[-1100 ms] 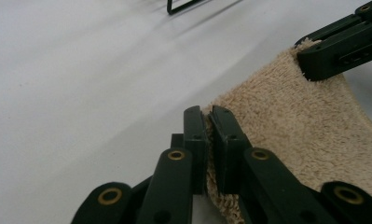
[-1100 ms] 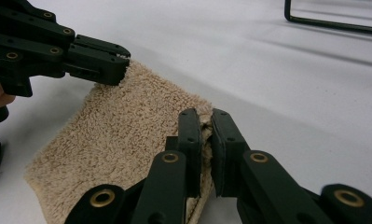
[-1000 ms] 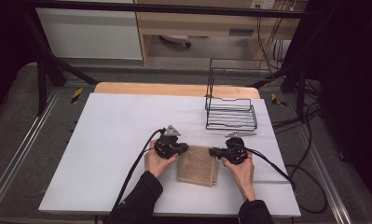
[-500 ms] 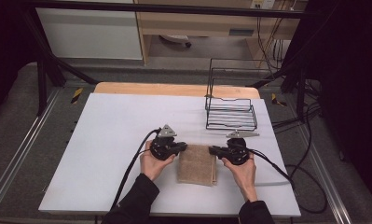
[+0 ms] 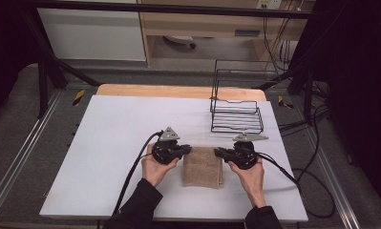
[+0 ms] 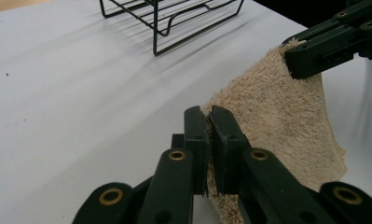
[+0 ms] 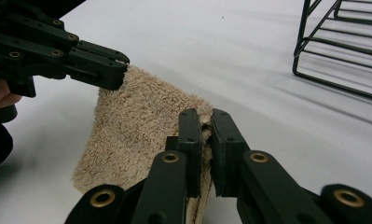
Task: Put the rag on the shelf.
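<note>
White tabletop [image 5: 116,143] is taking up the centre of the high view, with grey floor and black frame rails running round it.

Count: two grippers, one towel, one wire rack.

Nearest, at lower centre, two forearms in dark sleeves are coming in from the bottom edge. Left gripper [image 5: 187,151] is sitting just left of centre, jaws nearly together and pinching the upper left corner of the beige towel [image 5: 202,167]. Right gripper [image 5: 217,152] is sitting just right of centre, jaws equally narrow and clamping the upper right corner. Both gripper views are showing terry pile squeezed between the black jaws [image 6: 207,140] [image 7: 204,140], that top edge lifted, the cloth sagging between them. Towel is folded, its lower part lying on the table between the two hands.

Farther back, upper right of centre, black wire rack [image 5: 236,107] is standing on the tabletop, holding nothing, well apart from the towel.
</note>
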